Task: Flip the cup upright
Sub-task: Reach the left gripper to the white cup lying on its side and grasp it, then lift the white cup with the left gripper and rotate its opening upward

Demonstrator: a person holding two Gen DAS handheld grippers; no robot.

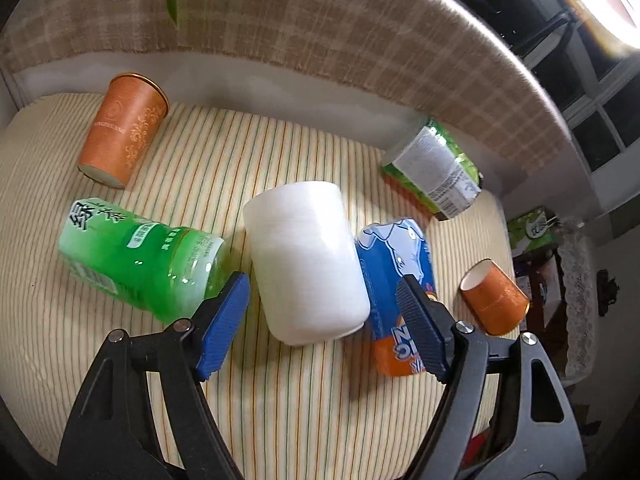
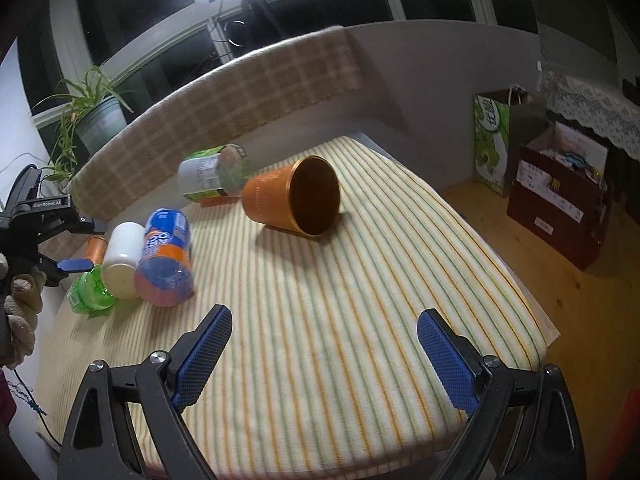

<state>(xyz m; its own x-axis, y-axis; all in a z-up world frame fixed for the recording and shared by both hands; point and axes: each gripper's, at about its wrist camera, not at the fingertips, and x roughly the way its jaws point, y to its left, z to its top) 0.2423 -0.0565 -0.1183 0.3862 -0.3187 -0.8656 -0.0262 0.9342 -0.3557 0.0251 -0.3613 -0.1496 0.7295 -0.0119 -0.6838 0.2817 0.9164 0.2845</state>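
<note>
Several cups lie on their sides on a striped cushion (image 1: 304, 400). A white cup (image 1: 306, 260) lies just in front of my left gripper (image 1: 324, 294), which is open, its blue pads either side of the cup's near end. A blue-and-orange cup (image 1: 400, 292) touches its right side and a green cup (image 1: 144, 256) lies to its left. An orange paper cup (image 2: 294, 202) lies on its side with its mouth toward my right gripper (image 2: 324, 330), which is open and empty, well short of it. The left gripper also shows in the right wrist view (image 2: 86, 246).
Another orange cup (image 1: 122, 132) lies at the far left, a green-and-white labelled cup (image 1: 434, 170) at the back. A checked backrest (image 2: 224, 108) curves behind the cushion. A plant (image 2: 94, 116), boxes (image 2: 560, 196) and wooden floor (image 2: 580, 300) lie beyond the cushion's right edge.
</note>
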